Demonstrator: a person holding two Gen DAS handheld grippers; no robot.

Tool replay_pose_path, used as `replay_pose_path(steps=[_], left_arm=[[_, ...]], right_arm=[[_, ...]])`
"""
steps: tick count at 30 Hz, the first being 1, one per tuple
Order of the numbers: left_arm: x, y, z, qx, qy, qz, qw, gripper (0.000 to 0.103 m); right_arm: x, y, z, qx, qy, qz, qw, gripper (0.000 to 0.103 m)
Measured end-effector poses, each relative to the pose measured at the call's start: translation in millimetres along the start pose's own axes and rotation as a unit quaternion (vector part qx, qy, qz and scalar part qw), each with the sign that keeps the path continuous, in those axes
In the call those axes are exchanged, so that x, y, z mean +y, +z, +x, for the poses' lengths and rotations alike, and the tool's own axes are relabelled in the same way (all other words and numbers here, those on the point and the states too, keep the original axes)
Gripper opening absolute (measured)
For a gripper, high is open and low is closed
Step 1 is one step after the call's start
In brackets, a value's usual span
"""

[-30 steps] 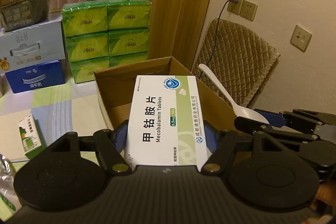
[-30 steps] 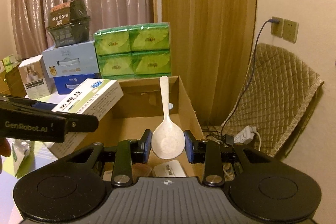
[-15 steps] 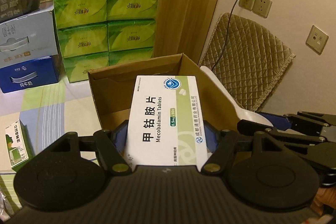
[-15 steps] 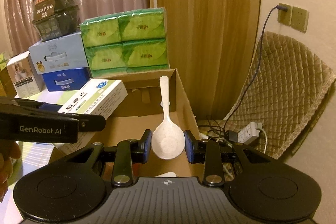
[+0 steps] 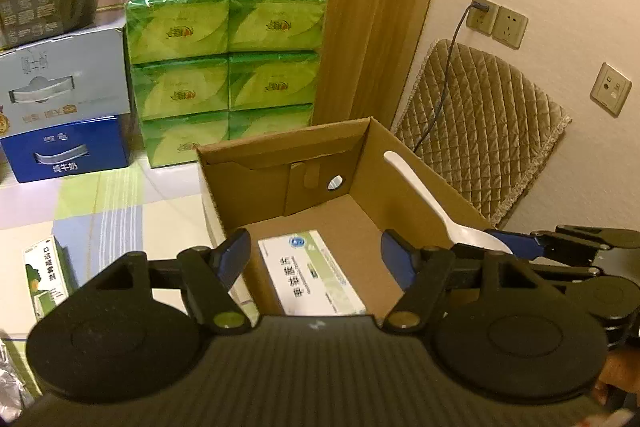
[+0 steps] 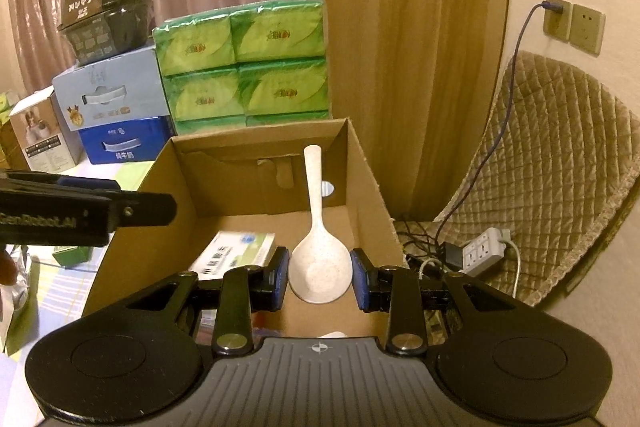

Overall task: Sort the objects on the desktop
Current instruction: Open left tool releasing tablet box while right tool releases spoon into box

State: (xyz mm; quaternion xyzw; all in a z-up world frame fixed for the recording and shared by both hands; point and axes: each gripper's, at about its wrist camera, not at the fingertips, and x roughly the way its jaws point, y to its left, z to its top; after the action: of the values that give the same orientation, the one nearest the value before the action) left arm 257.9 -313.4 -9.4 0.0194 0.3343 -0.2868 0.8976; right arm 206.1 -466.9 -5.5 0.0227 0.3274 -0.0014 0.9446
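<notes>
An open cardboard box [image 5: 280, 141] stands on the table, also seen in the right wrist view [image 6: 260, 133]. A white and green medicine box [image 5: 312, 275] lies flat on its floor [image 6: 236, 251]. My left gripper [image 5: 316, 243] hangs open above it with nothing between its blue pads. My right gripper [image 6: 320, 275] is shut on the bowl of a white plastic spoon [image 6: 318, 259], whose handle points away over the box's right half. The left wrist view shows the spoon [image 5: 424, 195] slanting along the right wall.
Green tissue packs [image 5: 224, 67] are stacked behind the box, with grey and blue cartons [image 5: 64, 147] to their left. A small green and white packet [image 5: 44, 275] lies on the table at left. A quilted cushion [image 6: 560, 167] and a power strip [image 6: 480, 247] sit right of the box.
The medicine box has left my left gripper and now lies on the cardboard box's floor. Both grippers have come closer over the box. The spoon stays in the right gripper.
</notes>
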Motion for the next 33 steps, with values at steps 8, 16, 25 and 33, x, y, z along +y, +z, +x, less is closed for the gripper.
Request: replay_pose_path(steps=[8,16,25,33], left_arm=[[5,-3,-11,-0.005,-0.001,-0.005,1.0,0.07],[18,-13,-35,-0.013,0.006,-0.011,0.9998,0.07],[26,-34,-78,-0.015,0.017,-0.017,0.9996,0.074],[34,-63,-123,-0.008,0.027,-0.025,0.9993,0.083]], right_arm=[[5,3,6,0.005,0.004,0.009,1.0,0.03],[-7,5,-8,-0.007,0.015,0.044,0.999,0.056],[1,-11,-54,-0.016,0.024,0.062,0.998,0.073],[27,-35,-103,-0.029,0.021,0.047,0.998,0.091]])
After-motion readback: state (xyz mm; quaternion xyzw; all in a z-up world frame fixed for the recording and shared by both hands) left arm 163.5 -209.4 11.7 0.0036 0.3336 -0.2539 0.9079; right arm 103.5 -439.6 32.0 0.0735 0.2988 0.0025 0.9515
